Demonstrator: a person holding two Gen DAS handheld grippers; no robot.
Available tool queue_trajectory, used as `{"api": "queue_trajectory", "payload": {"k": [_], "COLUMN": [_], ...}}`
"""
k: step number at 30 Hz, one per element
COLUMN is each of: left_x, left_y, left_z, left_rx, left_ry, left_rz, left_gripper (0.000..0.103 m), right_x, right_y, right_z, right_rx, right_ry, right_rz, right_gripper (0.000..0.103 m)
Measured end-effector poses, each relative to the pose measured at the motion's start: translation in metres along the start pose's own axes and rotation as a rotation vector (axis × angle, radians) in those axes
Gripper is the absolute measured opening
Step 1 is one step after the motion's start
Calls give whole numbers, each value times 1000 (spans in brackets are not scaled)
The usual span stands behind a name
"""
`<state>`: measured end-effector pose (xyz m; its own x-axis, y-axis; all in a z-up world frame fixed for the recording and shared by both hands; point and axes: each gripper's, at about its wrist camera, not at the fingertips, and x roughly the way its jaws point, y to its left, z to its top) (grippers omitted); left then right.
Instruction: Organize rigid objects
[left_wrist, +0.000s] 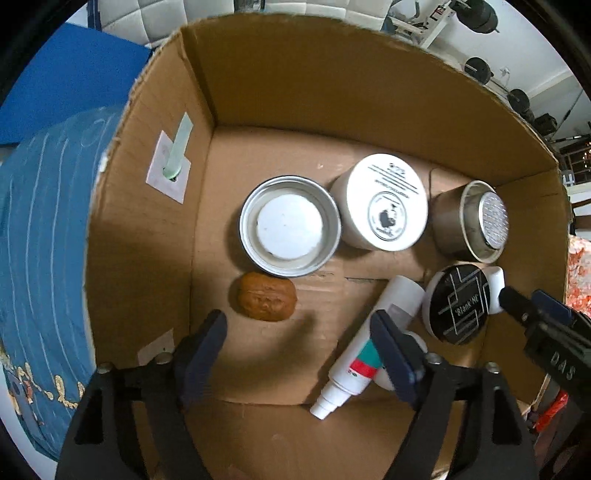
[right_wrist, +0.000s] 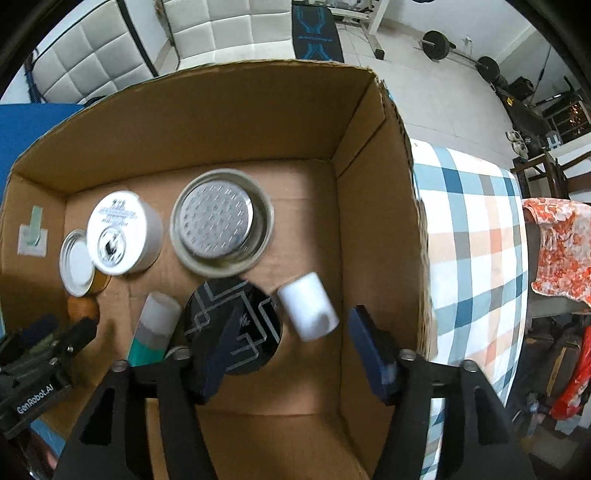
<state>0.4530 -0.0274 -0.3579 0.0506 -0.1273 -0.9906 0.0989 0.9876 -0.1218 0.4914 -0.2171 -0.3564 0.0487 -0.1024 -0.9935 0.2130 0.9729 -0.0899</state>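
Both hand-held grippers pointed down into the cardboard box (left_wrist: 280, 92), and both stood spread with nothing pinched. The left hand-held gripper (left_wrist: 299, 332) hung over bare box floor between the brown lump (left_wrist: 266, 301) and the spray bottle (left_wrist: 369, 343); its right finger overlapped the bottle in view, though contact could not be confirmed. The right hand-held gripper (right_wrist: 295, 332) straddled the white cylinder (right_wrist: 308, 312), which lay tilted on the box floor just beside the black disc (right_wrist: 232, 325).

Hazards from this state:
- The white cylinder lay on its side and was judged likely to roll against the disc or the box wall if nudged.
- The spray bottle lay slanted near the left fingers; a careless lift could drag it.
- The two grippers worked close together inside the box, so a collision was possible.
- The metal tin (left_wrist: 290, 225), white jar (left_wrist: 384, 206) and perforated metal cup (right_wrist: 221, 221) stood touching or nearly touching; pushing one would probably shift its neighbours.

The box rested on a surface with a blue cloth (left_wrist: 40, 258) on one side and a checked cloth (right_wrist: 476, 229) on the other. The room held white padded panels (right_wrist: 221, 33), barbell weights (right_wrist: 437, 44) and a tiled floor.
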Motion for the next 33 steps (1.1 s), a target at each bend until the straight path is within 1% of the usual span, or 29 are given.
{"api": "queue_trajectory", "payload": {"k": [2, 3, 5, 7, 9, 10, 11, 12, 16, 18, 20, 23, 26, 27, 28, 31, 33], "left_x": [-6, -11, -21, -33, -44, -51, -57, -59, -90, -99, -120, -156, -186, -197, -206, -237, -261], "left_y": [-5, -7, -12, -10, -7, 3, 2, 1, -3, -4, -8, -14, -18, -20, -23, -25, -27], "left_z": [-3, -6, -11, -18, -20, -17, -20, -17, -34, -40, -53, -81, -112, -122, -131, -158, -176], "left_rx": [15, 20, 21, 16, 17, 17, 21, 23, 34, 39, 43, 58, 71, 70, 74, 74, 69], "left_ry": [-17, -34, -63, -86, -104, -111, -123, -130, -184, -214, -254, -321, -376, -394, -408, -465, -508], "left_rz": [25, 41, 54, 55, 55, 57, 60, 62, 67, 70, 74, 91, 87, 83, 78, 88, 79], "left_gripper": [96, 96, 98, 100, 100, 100, 100, 100, 100, 100, 100, 100, 100, 100, 100, 100, 100], "right_x": [-6, -7, -11, -15, -19, -22, -24, -28, -49, -65, -90, -123, -162, -174, -188, -219, -240], "right_y": [2, 3, 4, 5, 4, 3, 3, 1, -6, -12, -16, -26, -34, -36, -40, -47, -53], "right_z": [-9, -12, -21, -30, -37, -41, -44, -48, -60, -67, -81, -101, -131, -141, -155, -183, -200], "right_rx": [-8, -13, -21, -28, -28, -27, -24, -21, -14, -19, -24, -26, -36, -38, -40, -34, -28], "right_ry": [-3, -1, 2, -2, -6, -9, -12, -17, -48, -77, -123, -173, -228, -245, -265, -297, -322], "right_rz": [10, 10, 20, 25, 31, 35, 39, 45, 70, 84, 99, 126, 143, 147, 156, 165, 178], "right_gripper": [81, 85, 90, 92, 98, 99, 99, 99, 99, 99, 99, 99, 100, 103, 103, 103, 103]}}
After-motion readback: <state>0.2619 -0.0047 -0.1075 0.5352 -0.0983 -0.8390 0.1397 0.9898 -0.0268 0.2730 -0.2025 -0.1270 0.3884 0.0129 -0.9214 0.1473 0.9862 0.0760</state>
